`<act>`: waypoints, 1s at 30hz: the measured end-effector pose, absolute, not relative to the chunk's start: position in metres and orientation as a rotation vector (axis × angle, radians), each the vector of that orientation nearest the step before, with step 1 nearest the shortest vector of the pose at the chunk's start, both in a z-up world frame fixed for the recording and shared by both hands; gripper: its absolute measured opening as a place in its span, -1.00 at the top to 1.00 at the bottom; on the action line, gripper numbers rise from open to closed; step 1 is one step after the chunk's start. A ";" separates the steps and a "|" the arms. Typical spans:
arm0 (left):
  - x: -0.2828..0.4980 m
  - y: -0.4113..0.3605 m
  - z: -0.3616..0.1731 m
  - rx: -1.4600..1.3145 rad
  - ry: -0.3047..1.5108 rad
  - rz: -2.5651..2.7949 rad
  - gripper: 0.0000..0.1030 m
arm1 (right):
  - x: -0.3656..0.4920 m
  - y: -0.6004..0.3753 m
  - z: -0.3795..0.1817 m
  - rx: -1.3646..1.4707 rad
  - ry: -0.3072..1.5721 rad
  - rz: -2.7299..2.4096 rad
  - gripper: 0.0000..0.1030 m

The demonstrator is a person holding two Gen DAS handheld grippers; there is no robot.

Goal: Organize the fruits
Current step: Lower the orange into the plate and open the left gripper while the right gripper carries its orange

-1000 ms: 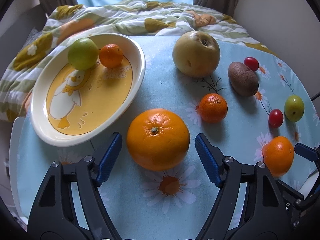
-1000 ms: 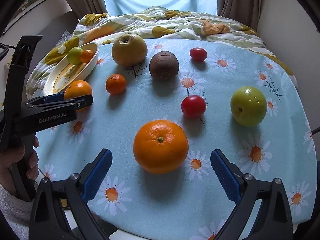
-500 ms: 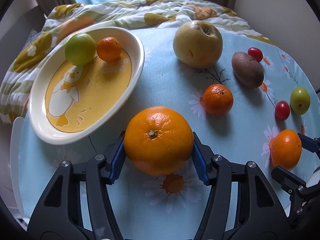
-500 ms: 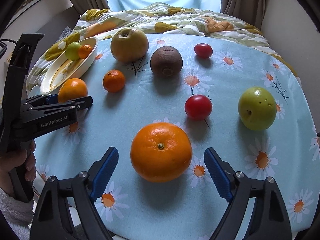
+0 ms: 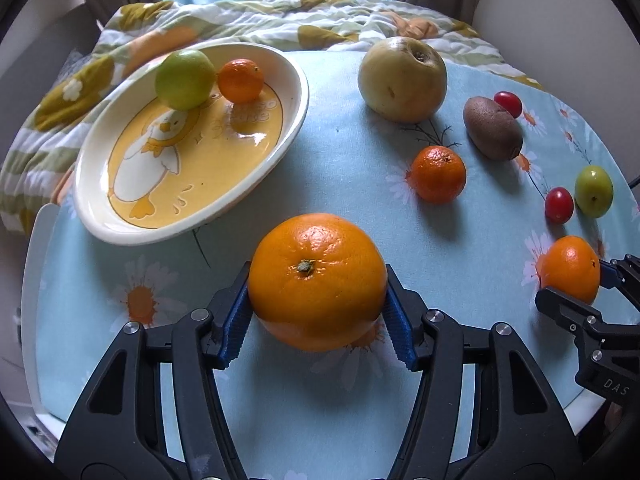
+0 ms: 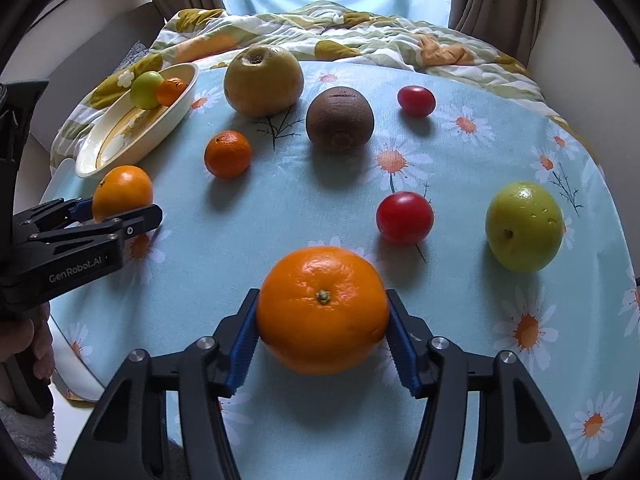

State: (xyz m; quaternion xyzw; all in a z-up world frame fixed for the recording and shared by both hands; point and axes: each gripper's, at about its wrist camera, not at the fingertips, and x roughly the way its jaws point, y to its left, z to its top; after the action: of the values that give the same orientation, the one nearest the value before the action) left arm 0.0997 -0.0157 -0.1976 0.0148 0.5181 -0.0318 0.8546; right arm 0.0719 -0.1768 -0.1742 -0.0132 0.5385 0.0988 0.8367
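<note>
Right, my left gripper (image 5: 318,312) has its fingers clamped on one orange (image 5: 318,280), just in front of the duck plate (image 5: 296,80); my right gripper (image 6: 322,336) has its fingers clamped on another orange (image 6: 322,308) at the near edge of the worktop (image 6: 280,216). On the plate sit a green fruit (image 5: 185,79) and a mandarin (image 5: 241,80), touching. Loose on the cloth lie a pear (image 6: 263,80), kiwi (image 6: 340,120), a second mandarin (image 6: 227,154), two tomatoes (image 6: 405,218) and a green apple (image 6: 524,227)
</note>
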 end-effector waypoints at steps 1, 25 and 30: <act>0.098 -0.014 -0.196 0.027 1.087 -0.063 -0.26 | 0.072 -0.177 -0.173 -0.027 1.138 0.212 -0.06; 0.069 0.036 -0.099 -0.070 0.929 0.035 -0.26 | 0.076 -0.143 -0.089 -0.096 0.989 0.348 -0.06; 0.084 0.059 -0.087 -0.057 0.910 0.019 -0.26 | 0.089 -0.122 -0.074 -0.078 0.962 0.336 -0.06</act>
State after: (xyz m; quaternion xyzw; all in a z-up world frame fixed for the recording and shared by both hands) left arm 0.0836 0.0592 -0.0871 -0.0276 0.4394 0.0094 0.8978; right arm 0.0894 -0.1216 -0.0739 -0.0374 0.4605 0.1607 0.8722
